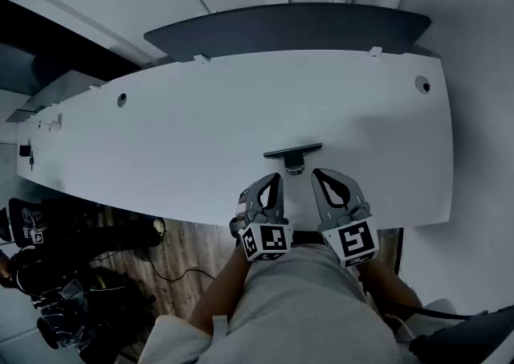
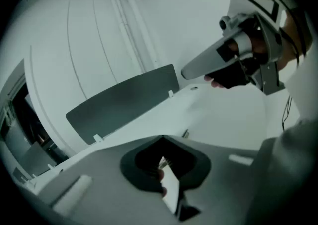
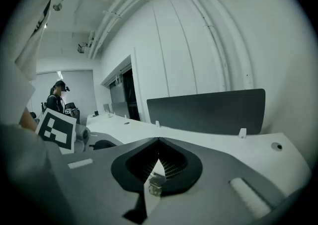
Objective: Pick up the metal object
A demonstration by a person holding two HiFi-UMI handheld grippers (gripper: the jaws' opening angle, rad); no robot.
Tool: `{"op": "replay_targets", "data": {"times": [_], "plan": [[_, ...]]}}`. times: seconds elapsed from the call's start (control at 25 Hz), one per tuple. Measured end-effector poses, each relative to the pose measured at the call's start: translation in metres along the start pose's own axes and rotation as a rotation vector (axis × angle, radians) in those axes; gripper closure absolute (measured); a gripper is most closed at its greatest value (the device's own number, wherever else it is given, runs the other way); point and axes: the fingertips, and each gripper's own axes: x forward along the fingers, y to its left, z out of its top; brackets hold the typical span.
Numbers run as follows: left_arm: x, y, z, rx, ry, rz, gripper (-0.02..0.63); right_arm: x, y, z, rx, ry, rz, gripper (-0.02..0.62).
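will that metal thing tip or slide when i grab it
The metal object looks like a rigid flat bar on a small foot: probably stiff, heavy for its size. On that narrow foot it may tip if nudged. The white table looks smooth, so it could slide.

The table (image 1: 201, 137) is white, smooth and matt. The metal object (image 1: 293, 151) looks dark and smooth. The floor (image 1: 193, 254) is brown wood. The left gripper (image 1: 275, 182) and right gripper (image 1: 319, 177) look like matt grey plastic.
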Motion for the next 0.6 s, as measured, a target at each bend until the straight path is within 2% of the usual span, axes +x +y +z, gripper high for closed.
{"op": "replay_targets", "data": {"times": [0.12, 0.2, 0.32, 0.44, 0.6], "plan": [[0.016, 0.003, -0.003, 0.109, 0.026, 0.005, 0.606, 0.009, -0.004, 0.007, -0.012, -0.002, -0.002, 0.594], [0.027, 0.0, -0.014, 0.229, 0.067, -0.002, 0.606, 0.012, -0.006, 0.003, -0.026, 0.015, -0.008, 0.594], [0.044, -0.012, -0.04, 0.406, 0.144, -0.055, 0.606, 0.011, -0.006, -0.011, -0.027, 0.055, -0.024, 0.594], [0.056, -0.022, -0.056, 0.519, 0.186, -0.099, 0.604, 0.007, -0.007, -0.018, -0.026, 0.07, -0.035, 0.594], [0.069, -0.023, -0.062, 0.65, 0.207, -0.079, 0.603, 0.005, -0.015, -0.022, -0.031, 0.076, -0.047, 0.594]]}}
